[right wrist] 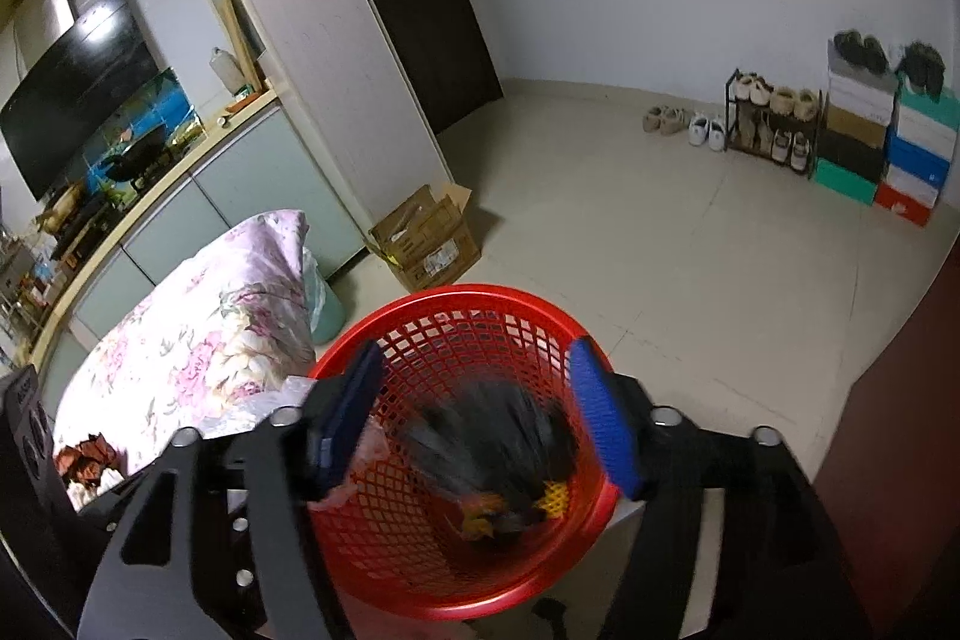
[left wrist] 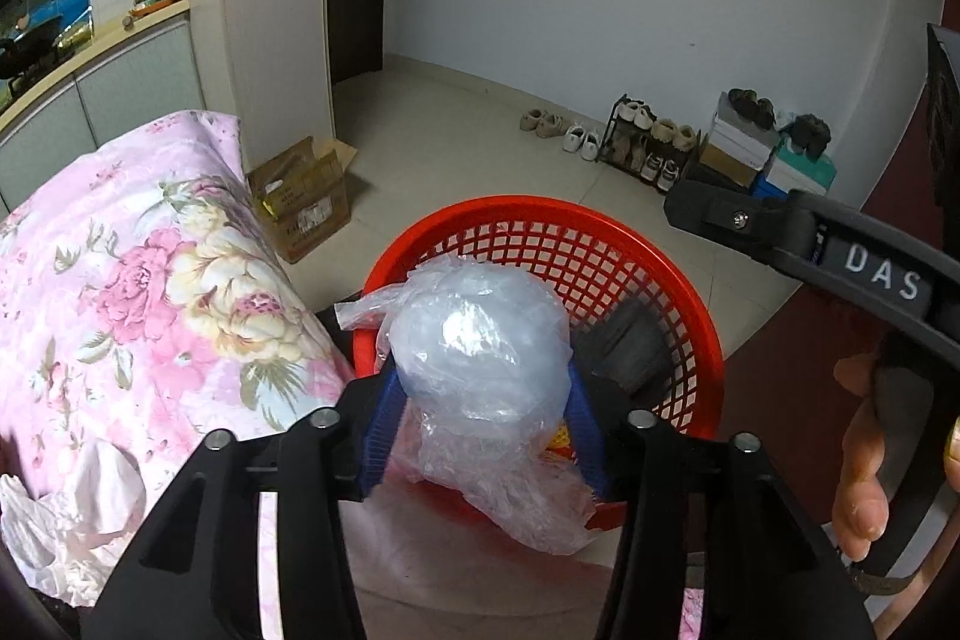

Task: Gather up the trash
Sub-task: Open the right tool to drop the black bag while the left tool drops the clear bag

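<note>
1. Between my left tool's (left wrist: 480,400) blue pads sits a crumpled clear plastic bag (left wrist: 480,352), just over the red basket (left wrist: 690,316); I cannot tell if the pads press it.
2. It looks light, soft and slippery; I'd pinch its bunched middle.
3. My right tool (right wrist: 480,418) stands wide, empty, above the basket.
4. Beyond it, the dark bundle (right wrist: 498,442) inside is blurred.

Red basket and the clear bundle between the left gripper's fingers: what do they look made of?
The red basket looks like moulded plastic: an open lattice wall, a smooth glossy rim and uniform colour. The clear bundle looks like thin plastic film, probably a crumpled bag: translucent, wrinkled, with shiny highlights. What it wraps cannot be seen.
</note>
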